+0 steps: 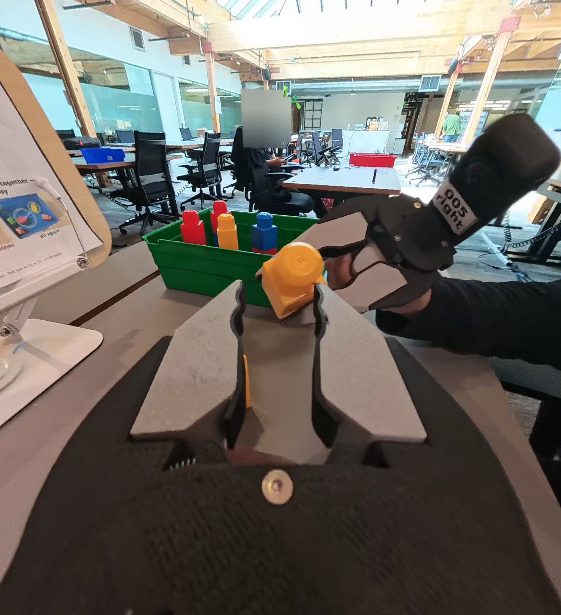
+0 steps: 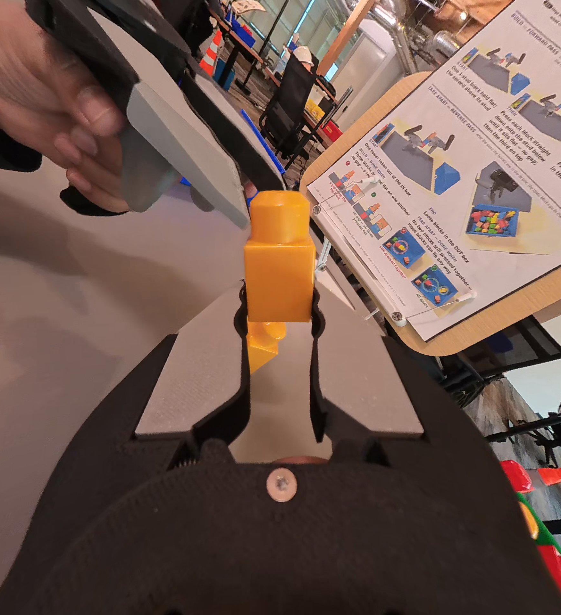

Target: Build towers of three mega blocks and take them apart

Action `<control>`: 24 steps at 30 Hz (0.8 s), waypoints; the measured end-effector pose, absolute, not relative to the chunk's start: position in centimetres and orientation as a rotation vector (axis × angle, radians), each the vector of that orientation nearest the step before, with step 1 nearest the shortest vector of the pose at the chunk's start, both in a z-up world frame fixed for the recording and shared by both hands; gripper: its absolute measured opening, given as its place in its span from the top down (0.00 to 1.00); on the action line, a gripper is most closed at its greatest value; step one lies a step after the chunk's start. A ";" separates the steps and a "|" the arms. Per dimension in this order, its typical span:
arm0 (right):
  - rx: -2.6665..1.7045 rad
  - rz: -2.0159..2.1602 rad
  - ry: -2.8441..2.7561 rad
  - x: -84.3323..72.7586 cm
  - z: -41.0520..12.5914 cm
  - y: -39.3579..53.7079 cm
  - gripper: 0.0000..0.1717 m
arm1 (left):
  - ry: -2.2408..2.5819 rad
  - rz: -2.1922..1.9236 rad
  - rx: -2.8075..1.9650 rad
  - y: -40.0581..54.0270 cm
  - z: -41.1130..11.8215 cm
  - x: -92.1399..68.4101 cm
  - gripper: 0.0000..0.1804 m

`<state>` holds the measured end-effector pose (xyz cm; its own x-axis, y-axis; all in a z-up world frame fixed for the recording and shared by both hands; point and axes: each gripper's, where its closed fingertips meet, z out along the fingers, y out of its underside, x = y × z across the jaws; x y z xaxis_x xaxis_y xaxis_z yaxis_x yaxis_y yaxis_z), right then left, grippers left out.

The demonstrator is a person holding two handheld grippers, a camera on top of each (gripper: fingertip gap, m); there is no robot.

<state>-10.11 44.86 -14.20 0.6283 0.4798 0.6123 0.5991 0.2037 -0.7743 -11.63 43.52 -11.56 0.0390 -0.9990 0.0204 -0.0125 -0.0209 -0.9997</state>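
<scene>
Right gripper (image 2: 279, 303): both pads pressed on the flat side walls of an orange moulded-plastic mega block with one round stud (image 2: 279, 266); pinch sits low on the square body, stud pointing away from the gripper; block held in the air just in front of the green plastic bin (image 1: 206, 266), above the grey table (image 1: 106, 309).

Left gripper (image 1: 277, 299): jaws spread, nothing pressed between them; its right fingertip (image 1: 322, 299) is just beside the held block's body, touching or apart not clear; no grasp.

A second orange block (image 2: 262, 346) lies on the table on the near side of the bin, tilted on its side, seen below the held block in the right wrist view; only a sliver of it shows in the left wrist view.

Handling, judged: hollow hard plastic, so light and stiff, not fragile; glossy faces look slippery, so the grip belongs on two opposite flat walls of the body, not on the rounded stud, where the pads would roll off; the stud must stay free for mating; pressing on should be straight along the stud axis, else the block may cock and jam.

Containers: the green bin holds upright towers; a red-topped one (image 1: 192, 228), a second red-topped one behind it (image 1: 220, 209), an orange-topped one (image 1: 227, 231), a blue-topped one with red below (image 1: 264, 233); lower blocks hidden by the bin wall, so tower heights cannot be confirmed.
</scene>
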 end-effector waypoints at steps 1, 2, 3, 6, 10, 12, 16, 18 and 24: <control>-1.426 -0.112 -0.976 -10.1 -14.1 44.9 0.80 | 1.173 -1.204 -1.264 43.6 -11.7 -11.5 0.77; -1.422 -0.118 -0.980 -10.1 -14.2 44.8 0.80 | 1.172 -1.216 -1.272 43.5 -11.8 -11.4 0.77; -1.418 -0.120 -0.986 -10.2 -14.2 44.8 0.80 | 1.175 -1.223 -1.275 43.4 -11.9 -11.2 0.77; -1.412 -0.129 -1.004 -10.5 -14.4 44.7 0.80 | 1.170 -1.228 -1.274 43.0 -11.8 -10.8 0.74; -1.406 -0.143 -1.029 -10.9 -14.8 44.6 0.80 | 1.177 -1.220 -1.264 42.6 -11.8 -10.5 0.71; -1.404 -0.141 -1.035 -11.1 -15.0 44.6 0.80 | 1.166 -1.226 -1.255 42.5 -11.6 -10.5 0.76; -1.413 -0.135 -1.030 -11.0 -15.1 44.7 0.80 | 1.167 -1.212 -1.257 42.6 -11.6 -10.3 0.80; -1.409 -0.136 -1.027 -11.0 -15.1 44.7 0.80 | 1.167 -1.208 -1.256 42.6 -11.6 -10.3 0.80; -1.391 -0.085 -1.035 -11.4 -14.9 44.3 0.80 | 1.188 -1.221 -1.245 42.4 -11.5 -10.5 0.80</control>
<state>-11.37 44.33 -14.95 0.5835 0.5080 0.6336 0.6043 0.2495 -0.7566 -10.54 42.35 -11.50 0.0138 -0.9993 0.0334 -0.0064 -0.0335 -0.9994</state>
